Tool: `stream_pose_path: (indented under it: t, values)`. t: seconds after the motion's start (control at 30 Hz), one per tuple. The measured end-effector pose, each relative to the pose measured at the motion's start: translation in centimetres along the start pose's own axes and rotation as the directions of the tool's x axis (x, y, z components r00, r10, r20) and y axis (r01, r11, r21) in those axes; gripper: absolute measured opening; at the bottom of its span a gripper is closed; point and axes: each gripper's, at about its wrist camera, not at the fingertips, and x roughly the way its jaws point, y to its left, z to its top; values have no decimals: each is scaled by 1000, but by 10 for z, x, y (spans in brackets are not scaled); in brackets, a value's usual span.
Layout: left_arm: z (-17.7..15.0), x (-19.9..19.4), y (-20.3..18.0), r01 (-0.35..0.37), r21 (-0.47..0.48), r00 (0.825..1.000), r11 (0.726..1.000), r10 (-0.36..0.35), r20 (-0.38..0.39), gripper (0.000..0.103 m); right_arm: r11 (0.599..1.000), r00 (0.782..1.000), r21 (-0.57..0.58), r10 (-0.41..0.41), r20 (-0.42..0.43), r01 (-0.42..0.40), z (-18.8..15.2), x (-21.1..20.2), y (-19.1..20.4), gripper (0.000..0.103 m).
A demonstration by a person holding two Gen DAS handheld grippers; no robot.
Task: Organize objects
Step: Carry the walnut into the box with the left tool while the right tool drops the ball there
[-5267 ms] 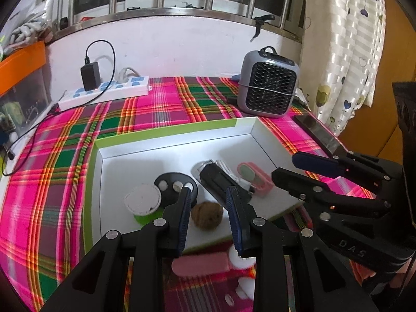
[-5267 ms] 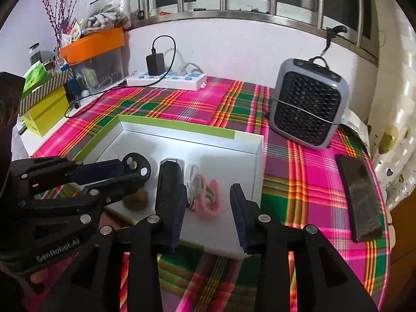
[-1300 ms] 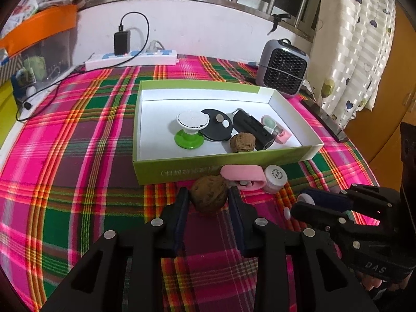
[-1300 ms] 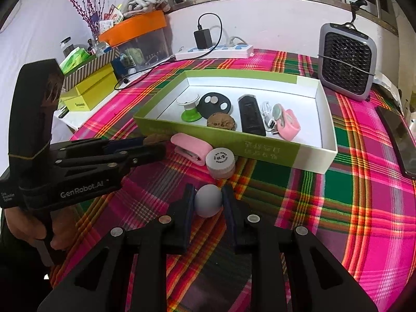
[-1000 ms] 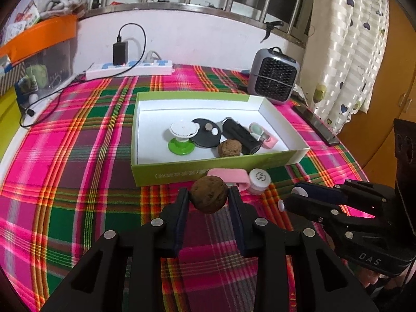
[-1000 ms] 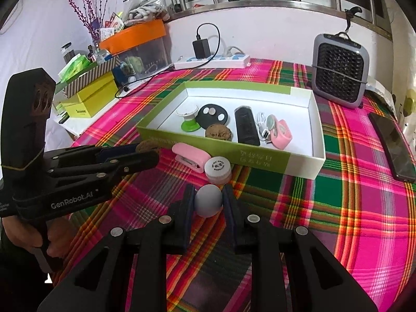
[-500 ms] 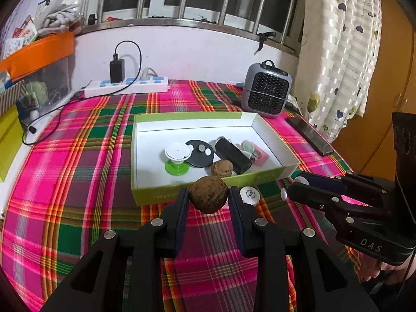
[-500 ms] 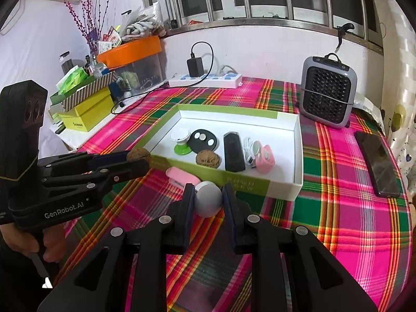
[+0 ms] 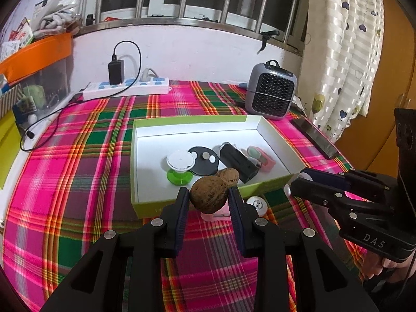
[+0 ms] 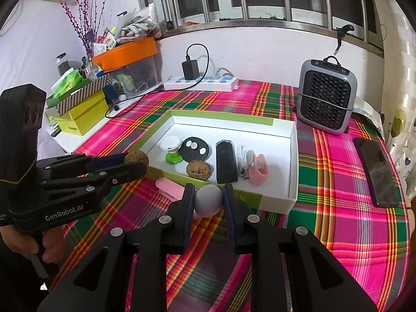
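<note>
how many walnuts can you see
2. One walnut is clamped in the left gripper, held above the cloth; the other walnut lies inside the box, near its front wall.

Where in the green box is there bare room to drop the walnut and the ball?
The box floor is bare along the far wall and in its near-left corner beside the green stand. The middle row is crowded: black disc, walnut, black case.

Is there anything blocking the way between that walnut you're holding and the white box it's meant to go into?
Only the box's near green wall. The walnut, clamped in the left hand-held gripper, is held in the air near the height of that rim. Inside, the bare floor left of the green-footed spool looks free; a second walnut sits just beyond.
</note>
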Motion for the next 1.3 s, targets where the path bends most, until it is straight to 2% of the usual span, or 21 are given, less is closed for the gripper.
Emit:
stream_pose_path:
  t: [0.43, 0.77, 1.3]
  values:
    - [14, 19, 15, -55, -8, 998, 998, 55, -3, 29, 999, 999, 7, -39, 1, 39, 17, 16, -22, 23]
    - [17, 33, 26, -104, -21, 995, 994, 103, -12, 29, 998, 998, 34, -57, -39, 58, 17, 39, -39, 23]
    - [16, 47, 32, -124, -37, 991, 992, 122, -52, 29, 997, 996, 50, -52, -74, 56, 14, 53, -44, 23]
